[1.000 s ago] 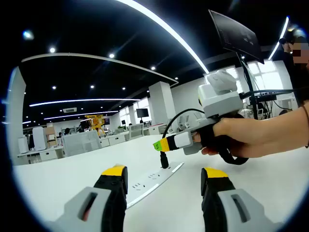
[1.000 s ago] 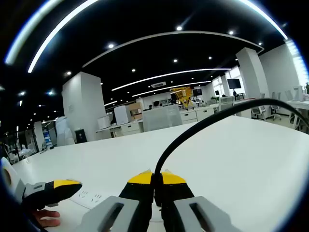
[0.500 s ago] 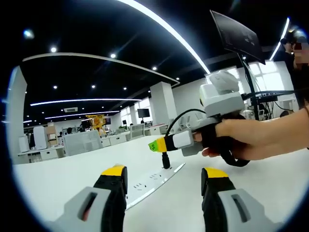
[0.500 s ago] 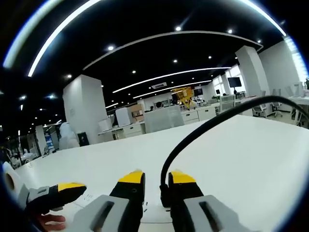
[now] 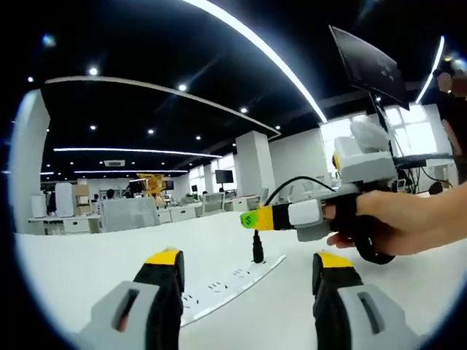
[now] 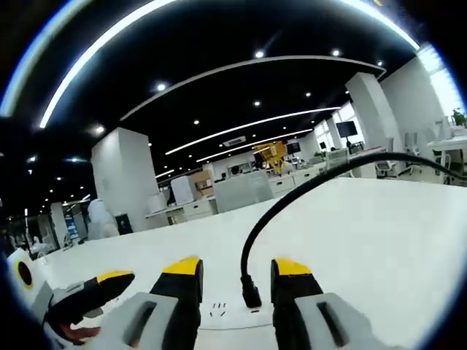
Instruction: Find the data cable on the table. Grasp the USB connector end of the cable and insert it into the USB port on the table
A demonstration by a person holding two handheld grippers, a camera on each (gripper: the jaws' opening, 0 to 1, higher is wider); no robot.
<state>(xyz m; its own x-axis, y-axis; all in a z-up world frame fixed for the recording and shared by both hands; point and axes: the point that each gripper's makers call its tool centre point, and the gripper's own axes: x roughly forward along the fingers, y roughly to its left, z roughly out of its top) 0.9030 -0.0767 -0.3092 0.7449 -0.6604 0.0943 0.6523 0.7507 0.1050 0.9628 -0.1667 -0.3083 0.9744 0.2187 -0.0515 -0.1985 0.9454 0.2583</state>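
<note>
Right tool (image 6: 237, 268) is spread, with one jaw on each side of the black USB connector end (image 6: 251, 295) and apparently not touching it. The plug stands upright in the long white power strip (image 5: 219, 283) on the white desk (image 6: 379, 240). Left tool (image 5: 248, 259) is spread too, holds nothing and sits near the strip.

Risks, as we judge them:
- We cannot tell if the plug is fully seated, and the stiff black data cable (image 6: 306, 191) arching up to the right could lever it out.
- A jaw could snag the plug on pulling away.
</note>
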